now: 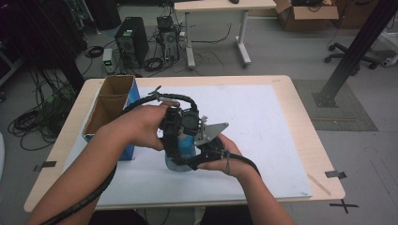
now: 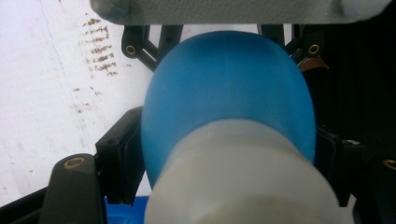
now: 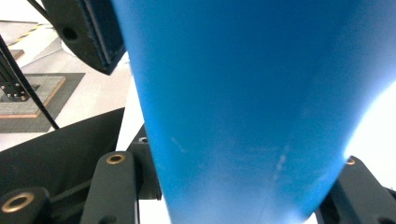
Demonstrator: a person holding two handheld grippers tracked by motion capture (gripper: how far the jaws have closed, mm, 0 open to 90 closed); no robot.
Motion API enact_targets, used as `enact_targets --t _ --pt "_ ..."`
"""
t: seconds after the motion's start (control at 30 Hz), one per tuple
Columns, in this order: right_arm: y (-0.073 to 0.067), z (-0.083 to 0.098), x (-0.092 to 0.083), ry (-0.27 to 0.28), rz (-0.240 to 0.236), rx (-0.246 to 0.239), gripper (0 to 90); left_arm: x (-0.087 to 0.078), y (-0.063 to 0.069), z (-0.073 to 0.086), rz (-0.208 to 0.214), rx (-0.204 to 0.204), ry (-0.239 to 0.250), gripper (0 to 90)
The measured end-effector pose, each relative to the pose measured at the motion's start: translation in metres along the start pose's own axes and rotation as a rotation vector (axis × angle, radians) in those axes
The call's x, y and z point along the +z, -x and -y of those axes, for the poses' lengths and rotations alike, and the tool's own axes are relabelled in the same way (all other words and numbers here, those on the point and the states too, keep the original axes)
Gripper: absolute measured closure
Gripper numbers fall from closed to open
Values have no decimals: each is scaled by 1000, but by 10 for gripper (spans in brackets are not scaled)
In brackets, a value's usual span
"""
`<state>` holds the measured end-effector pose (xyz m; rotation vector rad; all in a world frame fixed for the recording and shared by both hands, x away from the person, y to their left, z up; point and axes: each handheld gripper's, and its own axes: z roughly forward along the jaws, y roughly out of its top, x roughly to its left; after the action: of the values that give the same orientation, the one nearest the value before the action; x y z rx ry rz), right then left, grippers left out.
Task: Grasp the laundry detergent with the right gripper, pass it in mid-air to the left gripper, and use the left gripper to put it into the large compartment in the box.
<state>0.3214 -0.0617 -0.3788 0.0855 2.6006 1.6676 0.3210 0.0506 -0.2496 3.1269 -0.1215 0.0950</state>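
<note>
A blue bottle (image 1: 187, 143) with a white end (image 1: 174, 165) is held just above the white mat (image 1: 263, 122), near the table's middle. My left gripper (image 1: 177, 140) comes at it from the left, my right gripper (image 1: 198, 158) from the front right, and both are shut on it. In the left gripper view the bottle's rounded blue body (image 2: 224, 88) and white end (image 2: 238, 177) sit between my left gripper's (image 2: 229, 154) black pads (image 2: 122, 158). In the right gripper view the blue body (image 3: 243, 93) runs up between the jaws of my right gripper (image 3: 243, 196).
An open cardboard box (image 1: 110, 104) with blue sides stands at the table's left edge, close to the left forearm. The wooden table's rim (image 1: 324, 154) frames the mat. Beyond it lie a computer tower (image 1: 132, 39), cables, another desk and a black post (image 1: 357, 47).
</note>
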Motion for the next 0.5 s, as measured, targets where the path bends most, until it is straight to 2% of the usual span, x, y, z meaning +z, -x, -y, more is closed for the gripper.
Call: enact_targets --t 0.3,0.5 --pt "0 -1 0 3 3 -4 450 0 0 1 -14 -3 -2 301" --pt "-1 -1 0 -3 6 -2 450 1 2 -1 -14 -5 -17 369"
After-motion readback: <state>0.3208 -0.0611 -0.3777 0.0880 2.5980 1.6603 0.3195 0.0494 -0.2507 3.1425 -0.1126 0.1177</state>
